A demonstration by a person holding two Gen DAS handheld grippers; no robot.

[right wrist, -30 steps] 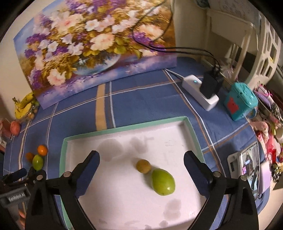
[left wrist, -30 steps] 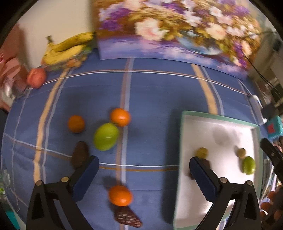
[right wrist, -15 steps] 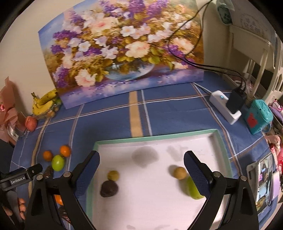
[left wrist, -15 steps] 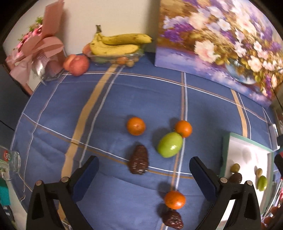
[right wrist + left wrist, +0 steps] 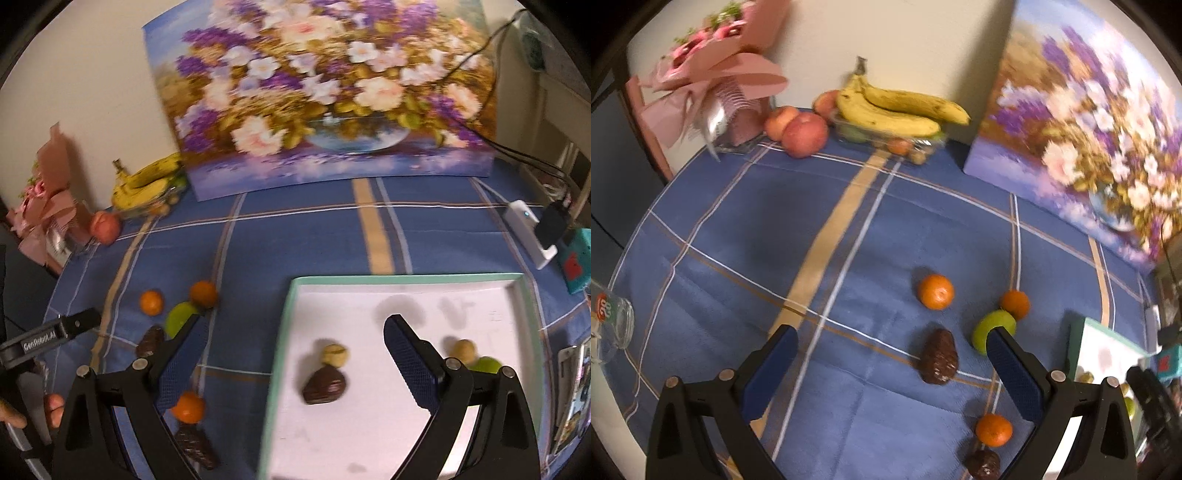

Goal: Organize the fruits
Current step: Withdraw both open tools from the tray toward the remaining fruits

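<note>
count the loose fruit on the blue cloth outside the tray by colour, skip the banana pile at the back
orange: 3
green: 1
dark brown: 2
total: 6

Dim warm indoor light, soft shadows, motion blur throughout, heavy fisheye bending, dark corners

I see the tray point(image 5: 524, 291) at the right on the tablecloth point(image 5: 746, 229), loose fruit point(image 5: 935, 291) left of it, bananas point(image 5: 897, 110) behind beside the painting point(image 5: 325, 96).
</note>
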